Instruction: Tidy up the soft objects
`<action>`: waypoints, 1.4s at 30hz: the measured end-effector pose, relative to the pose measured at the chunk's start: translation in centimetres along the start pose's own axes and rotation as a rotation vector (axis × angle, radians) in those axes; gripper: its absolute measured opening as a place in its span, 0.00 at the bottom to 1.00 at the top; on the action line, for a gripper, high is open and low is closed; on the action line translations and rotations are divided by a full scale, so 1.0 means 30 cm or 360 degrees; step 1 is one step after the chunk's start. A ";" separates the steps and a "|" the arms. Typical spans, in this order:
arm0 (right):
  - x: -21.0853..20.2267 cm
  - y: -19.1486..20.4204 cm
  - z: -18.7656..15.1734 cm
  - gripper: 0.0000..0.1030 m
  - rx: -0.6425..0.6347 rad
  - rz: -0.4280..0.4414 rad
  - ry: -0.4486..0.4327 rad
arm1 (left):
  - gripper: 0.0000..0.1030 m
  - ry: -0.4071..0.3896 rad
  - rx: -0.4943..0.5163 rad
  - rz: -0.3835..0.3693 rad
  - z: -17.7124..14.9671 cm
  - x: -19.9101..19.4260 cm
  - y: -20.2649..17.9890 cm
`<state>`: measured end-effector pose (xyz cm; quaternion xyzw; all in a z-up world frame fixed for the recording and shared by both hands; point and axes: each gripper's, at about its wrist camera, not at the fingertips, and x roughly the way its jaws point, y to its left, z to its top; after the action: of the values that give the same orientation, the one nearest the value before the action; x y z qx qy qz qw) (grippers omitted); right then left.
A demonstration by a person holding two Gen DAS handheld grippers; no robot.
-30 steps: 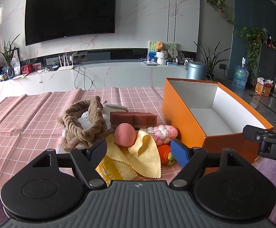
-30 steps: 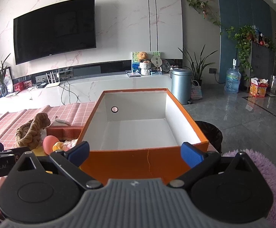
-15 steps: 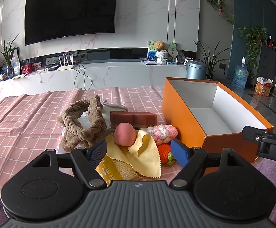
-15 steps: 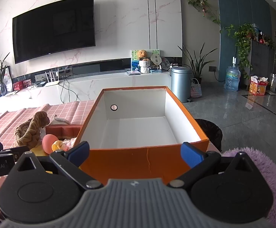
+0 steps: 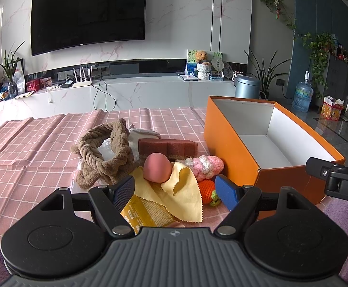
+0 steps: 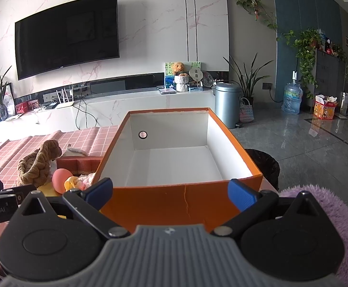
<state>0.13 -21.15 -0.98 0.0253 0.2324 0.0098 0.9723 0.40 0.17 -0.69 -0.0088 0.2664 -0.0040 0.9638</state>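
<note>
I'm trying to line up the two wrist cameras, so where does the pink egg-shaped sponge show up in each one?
Left wrist: the pink sponge sits low and centre, just beyond the open fingers, on the yellow cloth.
Right wrist: the pink sponge is at the lower left, partly hidden behind the left finger.
Shared landmark: the orange box, to the sponge's right in both views.

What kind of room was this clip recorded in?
Most likely a home living room: a wall-mounted TV above a long marble media console, potted plants and a teddy bear on display.
</note>
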 end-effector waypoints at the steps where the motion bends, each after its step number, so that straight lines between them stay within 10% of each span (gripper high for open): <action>1: 0.003 0.000 0.000 0.98 0.0002 -0.0002 0.0003 | 0.87 0.0003 0.0001 -0.0001 -0.002 0.002 -0.002; 42: 0.018 0.032 -0.013 0.98 -0.0097 0.0170 0.0007 | 0.79 0.0077 -0.0055 -0.0014 0.001 0.013 0.033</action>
<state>0.44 -20.17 -1.51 0.0079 0.2324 0.0690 0.9701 0.74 1.16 -0.89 -0.0264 0.2897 -0.0037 0.9567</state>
